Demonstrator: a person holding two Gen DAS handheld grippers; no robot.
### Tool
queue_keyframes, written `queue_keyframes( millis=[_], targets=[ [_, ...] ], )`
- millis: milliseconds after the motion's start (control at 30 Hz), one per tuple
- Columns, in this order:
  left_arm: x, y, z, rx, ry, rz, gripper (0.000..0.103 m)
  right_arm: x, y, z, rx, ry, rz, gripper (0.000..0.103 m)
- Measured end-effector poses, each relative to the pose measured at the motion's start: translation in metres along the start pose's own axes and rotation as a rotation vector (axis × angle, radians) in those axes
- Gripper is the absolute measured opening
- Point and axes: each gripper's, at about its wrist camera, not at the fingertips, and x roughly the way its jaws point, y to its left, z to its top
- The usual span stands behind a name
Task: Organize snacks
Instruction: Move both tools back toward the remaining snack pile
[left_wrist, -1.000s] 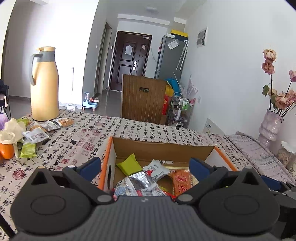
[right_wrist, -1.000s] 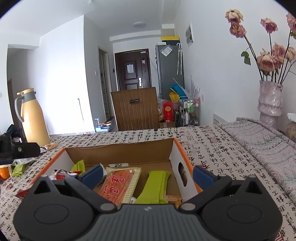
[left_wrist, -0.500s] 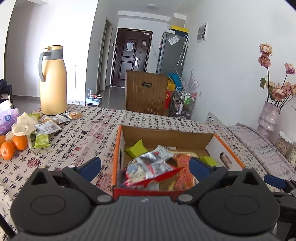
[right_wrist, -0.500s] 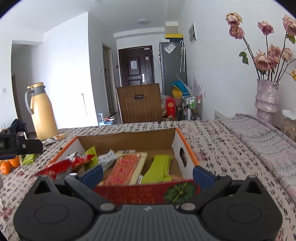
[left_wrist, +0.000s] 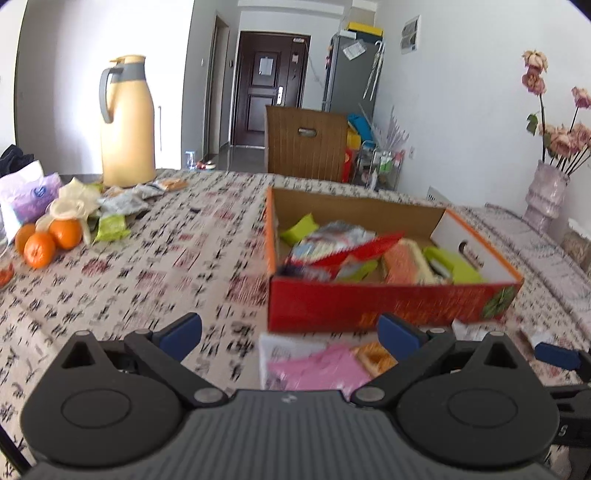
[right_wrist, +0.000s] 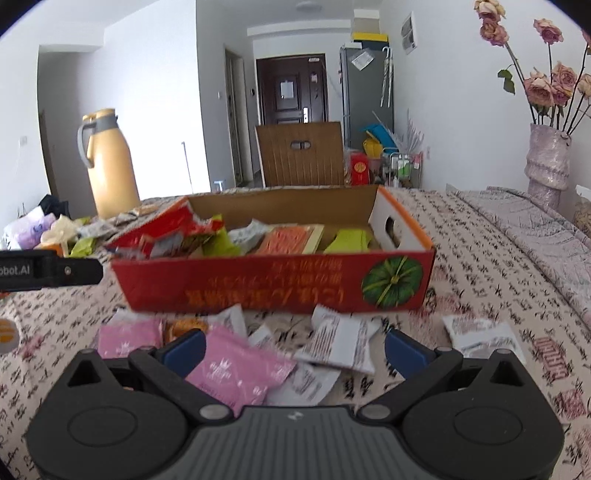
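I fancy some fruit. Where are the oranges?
In the left wrist view, the oranges sit at the table's far left, beside a green packet and before the yellow thermos.

A counter (right_wrist: 461, 258) under a cloth printed with dark characters carries an open red box (right_wrist: 273, 284) at its middle. Pink packets (right_wrist: 236, 369) and white packets (right_wrist: 343, 339) lie just near of the box. Far left stand a yellow jug (left_wrist: 127, 122), oranges (left_wrist: 48, 240) and loose wrappers (left_wrist: 110, 227). A vase (right_wrist: 548, 158) stands far right.
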Motion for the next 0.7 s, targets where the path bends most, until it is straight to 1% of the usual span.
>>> queue_keyframes(
  millis=[300,467,600,700],
  targets=[
    [-0.009,0.021,-0.015,-0.024,0.028,0.026,0.103,0.010,0.025,-0.005,-0.015,0.051,0.011,0.103],
    [-0.011,0.027,-0.017,-0.034,0.030,0.021,0.103,0.019,0.036,-0.005,-0.009,0.072,-0.018,0.101],
    [-0.009,0.029,-0.019,-0.040,0.038,0.016,0.103,0.027,0.042,-0.005,-0.003,0.098,-0.045,0.095],
    [-0.008,0.030,-0.020,-0.044,0.043,0.009,0.103,0.031,0.045,-0.008,-0.011,0.109,-0.060,0.095]
  ],
)
